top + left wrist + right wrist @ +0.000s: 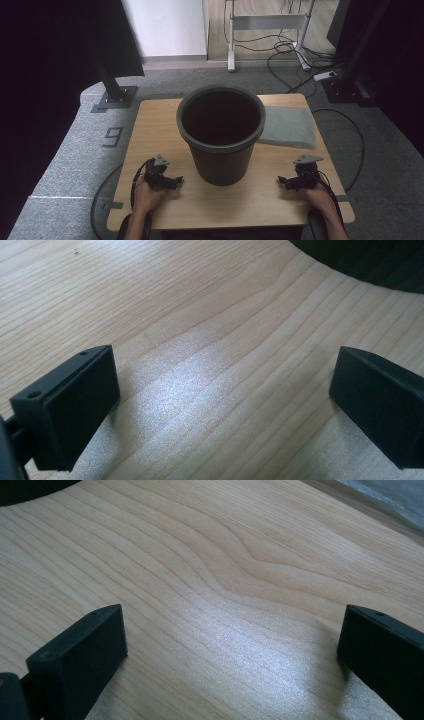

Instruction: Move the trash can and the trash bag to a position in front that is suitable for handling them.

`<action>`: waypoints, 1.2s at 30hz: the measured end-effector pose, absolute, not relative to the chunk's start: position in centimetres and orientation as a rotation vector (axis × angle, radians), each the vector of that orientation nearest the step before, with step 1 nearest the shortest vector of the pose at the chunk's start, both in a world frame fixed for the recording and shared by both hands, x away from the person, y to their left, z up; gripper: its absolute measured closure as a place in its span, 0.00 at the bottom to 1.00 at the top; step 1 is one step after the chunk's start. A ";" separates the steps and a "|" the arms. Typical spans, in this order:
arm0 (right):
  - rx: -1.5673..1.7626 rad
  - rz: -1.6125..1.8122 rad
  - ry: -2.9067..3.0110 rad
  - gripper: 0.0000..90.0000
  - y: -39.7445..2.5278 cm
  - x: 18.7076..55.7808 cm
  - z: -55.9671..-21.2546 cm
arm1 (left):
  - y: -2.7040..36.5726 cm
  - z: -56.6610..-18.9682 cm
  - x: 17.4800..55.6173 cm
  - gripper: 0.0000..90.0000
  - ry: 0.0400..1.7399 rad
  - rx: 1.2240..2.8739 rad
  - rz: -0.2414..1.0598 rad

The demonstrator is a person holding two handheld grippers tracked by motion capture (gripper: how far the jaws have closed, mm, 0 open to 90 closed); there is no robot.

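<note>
A dark grey-brown bucket (221, 134) stands upright in the middle of the wooden table (160, 125), and its inside looks dark. My left gripper (176, 181) rests on the table to the left of the bucket's base, open, with bare wood between its jaws. In the left gripper view the left gripper (225, 410) is spread wide and the bucket's base (370, 260) curves across the top right corner. My right gripper (283, 181) rests to the right of the bucket, open over bare wood. The right gripper (232, 655) sees the bucket (30, 490) at top left.
A folded grey cloth (289, 127) lies on the table behind and to the right of the bucket; its edge (395, 495) shows in the right gripper view. Beyond the table are grey carpet, a stand base (116, 96), a white frame (265, 30) and floor cables (300, 55).
</note>
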State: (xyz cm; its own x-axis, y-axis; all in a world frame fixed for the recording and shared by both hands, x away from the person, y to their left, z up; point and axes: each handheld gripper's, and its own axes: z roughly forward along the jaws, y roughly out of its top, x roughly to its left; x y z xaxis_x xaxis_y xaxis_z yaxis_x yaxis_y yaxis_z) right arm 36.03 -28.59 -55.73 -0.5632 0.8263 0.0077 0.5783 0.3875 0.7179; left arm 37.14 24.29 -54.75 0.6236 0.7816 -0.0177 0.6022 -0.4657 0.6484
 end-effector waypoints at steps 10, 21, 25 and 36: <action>1.222 0.981 2.299 0.00 -28.6 36.0 -55.7 | 24.2 -54.7 37.2 0.00 1.092 2.220 0.377; 1.251 0.978 2.313 0.00 -28.5 35.9 -55.4 | 24.1 -53.6 37.3 0.00 1.042 2.189 0.339; 1.239 0.998 2.298 0.00 -28.3 36.1 -54.3 | 24.4 -52.3 37.8 0.00 1.051 2.173 0.354; 1.173 1.069 2.290 0.00 -25.3 38.7 -50.1 | 22.8 -47.5 41.0 0.00 0.978 2.130 0.421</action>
